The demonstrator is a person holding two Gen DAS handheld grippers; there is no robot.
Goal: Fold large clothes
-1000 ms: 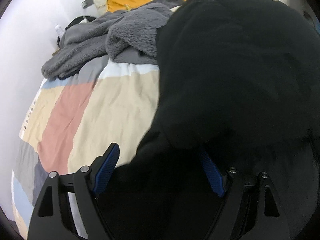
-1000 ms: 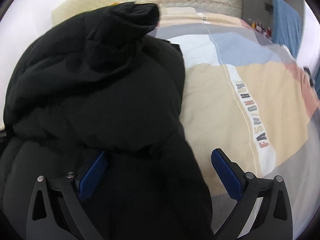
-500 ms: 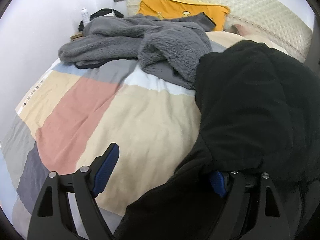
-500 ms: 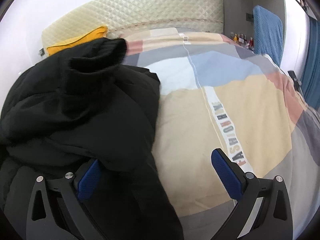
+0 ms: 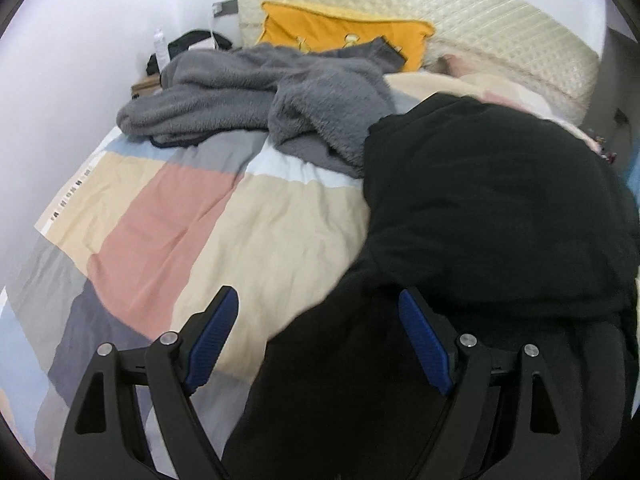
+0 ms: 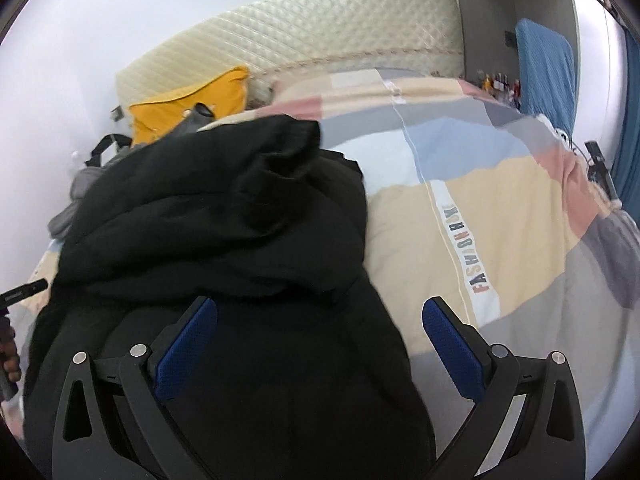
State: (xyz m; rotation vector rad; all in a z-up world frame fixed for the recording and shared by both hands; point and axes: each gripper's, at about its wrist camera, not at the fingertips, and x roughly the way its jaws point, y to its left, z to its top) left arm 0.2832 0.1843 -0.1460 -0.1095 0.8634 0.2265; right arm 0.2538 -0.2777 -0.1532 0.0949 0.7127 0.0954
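A bulky black coat [image 5: 492, 208] lies heaped on the bed, on a patchwork duvet [image 5: 208, 224] of beige, pink, grey and pale blue blocks. Its upper part is doubled over the lower part, which spreads toward both cameras.

The left hand-held gripper [image 5: 316, 336] has its jaws wide apart; the coat's dark edge lies under and between them, with no pad pressing on it. The right hand-held gripper [image 6: 320, 336] also stands wide apart above the coat's lower part, clamped on nothing.

Just beyond the coat, in the left wrist view, a grey fleece garment [image 5: 256, 96] sprawls across the duvet, touching the coat's far edge. Behind it a yellow cushion [image 5: 340, 36] leans against the cream quilted headboard [image 5: 500, 28]. A bottle [image 5: 160, 46] and a black strap sit by the wall. In the right wrist view a lettered white strip [image 6: 468, 252] runs down the duvet beside the coat, and a blue cloth [image 6: 544, 72] hangs at the far right.
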